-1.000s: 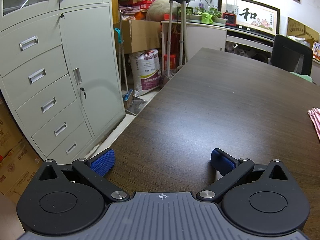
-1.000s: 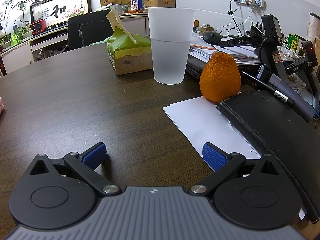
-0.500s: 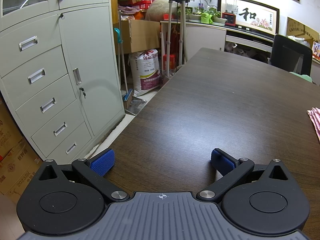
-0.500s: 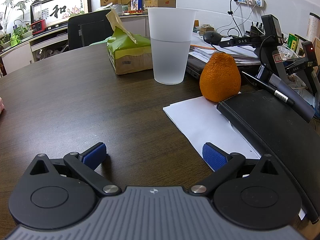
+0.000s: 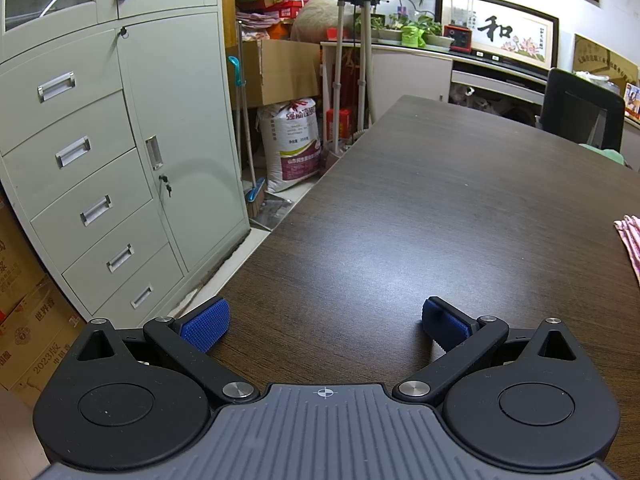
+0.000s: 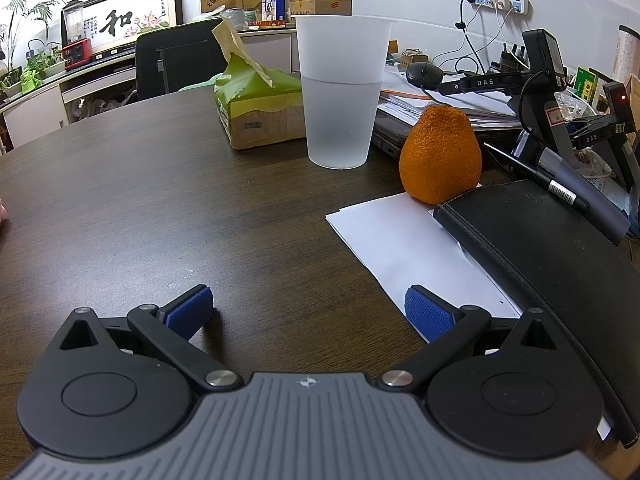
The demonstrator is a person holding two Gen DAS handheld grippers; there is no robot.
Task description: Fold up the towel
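Observation:
A pink striped towel [image 5: 630,242] shows only as a corner at the far right edge of the left wrist view, lying on the dark wooden table [image 5: 420,208]. My left gripper [image 5: 325,322] is open and empty, low over the table's left edge, well left of the towel. My right gripper [image 6: 308,312] is open and empty, low over the table [image 6: 160,208]. A sliver of pink [image 6: 1,211] at the left edge of the right wrist view may be the towel.
A frosted plastic cup [image 6: 342,92], an orange fruit [image 6: 440,156], white paper [image 6: 412,248], a black notebook [image 6: 560,272] and a green tissue pack [image 6: 260,108] stand ahead of the right gripper. A grey cabinet [image 5: 100,152] stands left of the table.

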